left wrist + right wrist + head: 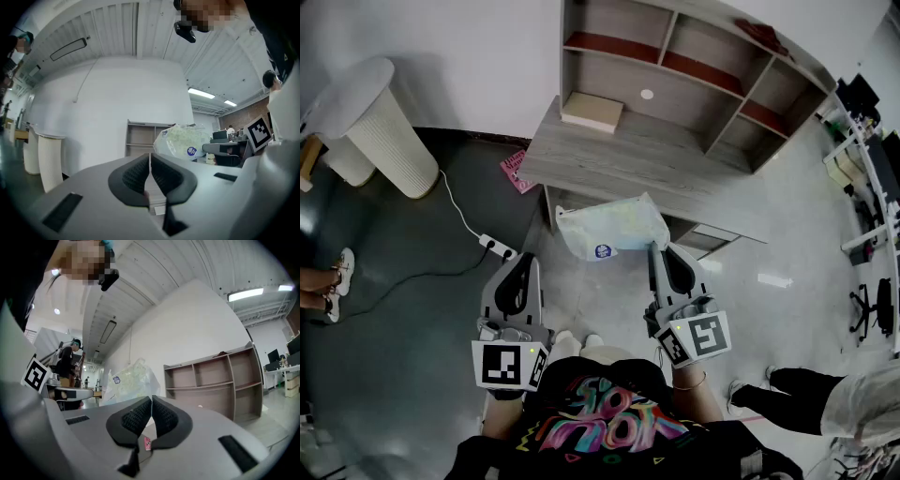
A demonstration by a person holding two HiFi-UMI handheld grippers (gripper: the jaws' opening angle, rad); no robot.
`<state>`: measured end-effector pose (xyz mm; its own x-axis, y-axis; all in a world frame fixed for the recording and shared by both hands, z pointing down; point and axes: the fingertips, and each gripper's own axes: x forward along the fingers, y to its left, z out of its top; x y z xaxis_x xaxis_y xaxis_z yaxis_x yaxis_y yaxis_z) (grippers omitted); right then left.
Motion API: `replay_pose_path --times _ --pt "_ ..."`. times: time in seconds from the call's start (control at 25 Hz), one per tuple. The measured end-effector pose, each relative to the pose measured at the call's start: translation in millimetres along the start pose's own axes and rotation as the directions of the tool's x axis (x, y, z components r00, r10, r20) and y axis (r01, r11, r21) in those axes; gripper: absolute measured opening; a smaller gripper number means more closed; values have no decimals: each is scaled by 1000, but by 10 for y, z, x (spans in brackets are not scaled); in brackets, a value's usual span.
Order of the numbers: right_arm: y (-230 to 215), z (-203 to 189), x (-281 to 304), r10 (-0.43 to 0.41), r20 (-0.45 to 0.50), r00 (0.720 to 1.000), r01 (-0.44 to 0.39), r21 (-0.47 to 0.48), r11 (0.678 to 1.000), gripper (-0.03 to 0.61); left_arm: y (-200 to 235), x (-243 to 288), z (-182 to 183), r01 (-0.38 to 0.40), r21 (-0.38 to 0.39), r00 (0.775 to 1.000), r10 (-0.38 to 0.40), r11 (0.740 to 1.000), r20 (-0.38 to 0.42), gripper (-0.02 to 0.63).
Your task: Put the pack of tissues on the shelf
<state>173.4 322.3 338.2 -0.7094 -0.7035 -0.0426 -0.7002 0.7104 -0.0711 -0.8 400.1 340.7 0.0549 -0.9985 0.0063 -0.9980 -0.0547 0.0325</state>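
Overhead, only the head view shows the bench [647,159] that carries the shelf [661,58], one box [592,111] lying before the shelf's lower left bay, and one power strip [499,247] on the floor to the shelf's left. The one pack [609,230] hangs in the air in front of the shelf, just off the bench's near edge. Its right corner is pinched in the closed jaws of the right hand-held gripper [659,248]. Bare bench top lies between the pack and the shelf. The right gripper view shows that hand-held gripper [151,401] with jaws together, the pack [126,380] up to their left and the shelf [211,376] to their right. The left hand-held gripper [528,258] points at the shelf too. Its own view shows its jaws [150,157] pressed together on nothing, with the pack [184,140] beside the shelf [140,136].
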Motion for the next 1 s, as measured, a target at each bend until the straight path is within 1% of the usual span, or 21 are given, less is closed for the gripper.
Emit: replay_pose_path --times 0.16,0.4,0.64,0.8,1.0 --pt "-37 1 8 4 0 1000 -4 5 1000 17 -40 66 -6 9 7 1000 -9 1000 -1 34" --pt "-121 54 -124 5 27 1000 -6 14 1000 18 -173 59 26 12 32 1000 -12 999 9 34" --pt "-213 -15 -249 10 33 999 -11 34 999 17 -269 13 32 -17 41 1000 16 999 24 34" --pt "-315 -59 -382 14 27 1000 -15 44 999 17 -366 -43 19 -42 41 999 41 998 22 34" --pt "-448 -72 -431 5 24 1000 -6 42 999 17 -379 -4 -6 -61 36 998 60 997 19 34"
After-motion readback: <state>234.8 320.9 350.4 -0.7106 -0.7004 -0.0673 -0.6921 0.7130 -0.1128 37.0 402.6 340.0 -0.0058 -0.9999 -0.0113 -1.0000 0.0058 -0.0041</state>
